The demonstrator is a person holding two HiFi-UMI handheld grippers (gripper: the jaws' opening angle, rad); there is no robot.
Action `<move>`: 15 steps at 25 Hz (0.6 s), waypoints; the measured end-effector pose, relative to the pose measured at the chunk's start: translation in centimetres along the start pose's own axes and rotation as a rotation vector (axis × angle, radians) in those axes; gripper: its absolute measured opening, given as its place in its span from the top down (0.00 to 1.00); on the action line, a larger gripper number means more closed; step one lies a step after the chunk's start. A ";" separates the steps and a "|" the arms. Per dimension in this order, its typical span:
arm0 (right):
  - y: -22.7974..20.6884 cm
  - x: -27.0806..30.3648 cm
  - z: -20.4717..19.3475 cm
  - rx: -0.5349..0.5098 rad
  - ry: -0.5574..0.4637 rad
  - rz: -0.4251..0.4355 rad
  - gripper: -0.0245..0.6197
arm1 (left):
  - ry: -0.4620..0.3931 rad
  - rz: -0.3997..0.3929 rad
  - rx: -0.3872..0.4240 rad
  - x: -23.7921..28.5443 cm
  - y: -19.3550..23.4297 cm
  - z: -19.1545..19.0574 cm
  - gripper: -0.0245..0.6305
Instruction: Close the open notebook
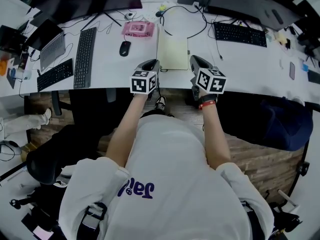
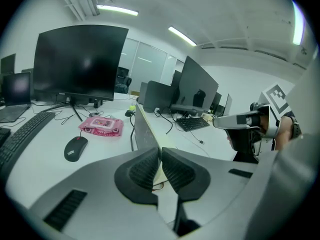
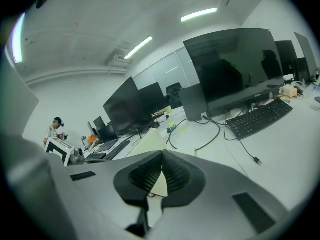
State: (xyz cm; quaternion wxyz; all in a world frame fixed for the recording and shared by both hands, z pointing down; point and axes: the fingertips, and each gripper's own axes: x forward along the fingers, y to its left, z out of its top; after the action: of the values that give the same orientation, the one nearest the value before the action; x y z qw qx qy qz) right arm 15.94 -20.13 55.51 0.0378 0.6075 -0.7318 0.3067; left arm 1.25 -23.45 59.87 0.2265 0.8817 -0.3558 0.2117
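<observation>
Now | notebook [image 1: 175,54] lies right of mouse [image 1: 125,48], cover [image 2: 144,129] upright on its mouse-side edge | left gripper [image 2: 160,151] clamped on cover | right gripper [image 3: 161,156] clenched empty, farther from mouse | best: left swings cover away from mouse, lets go low

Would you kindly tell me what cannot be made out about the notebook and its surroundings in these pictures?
Writing on the notebook pages: too small in the head view, seen at a shallow angle in both gripper views.
Notebook's flat half: left gripper view, mostly behind the tongs of the left gripper.
Print on the pink pack: too small in the head and left gripper views.
Activity of the distant person: right gripper view, too small.
</observation>
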 end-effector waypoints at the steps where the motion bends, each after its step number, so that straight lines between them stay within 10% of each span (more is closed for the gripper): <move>1: -0.2 -0.1 -0.1 0.005 0.000 -0.004 0.95 | 0.000 -0.002 0.010 0.2 -0.4 0.1 0.90; 15: -2.0 -1.7 -0.5 0.042 -0.018 -0.045 0.95 | 0.013 -0.012 0.080 2.2 -3.8 0.0 0.90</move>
State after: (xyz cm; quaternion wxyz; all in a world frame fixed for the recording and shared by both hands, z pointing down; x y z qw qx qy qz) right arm 18.07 -18.51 56.03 0.0253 0.6271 -0.7118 0.3153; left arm 5.40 -22.19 60.04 0.1947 0.8907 -0.3402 0.2301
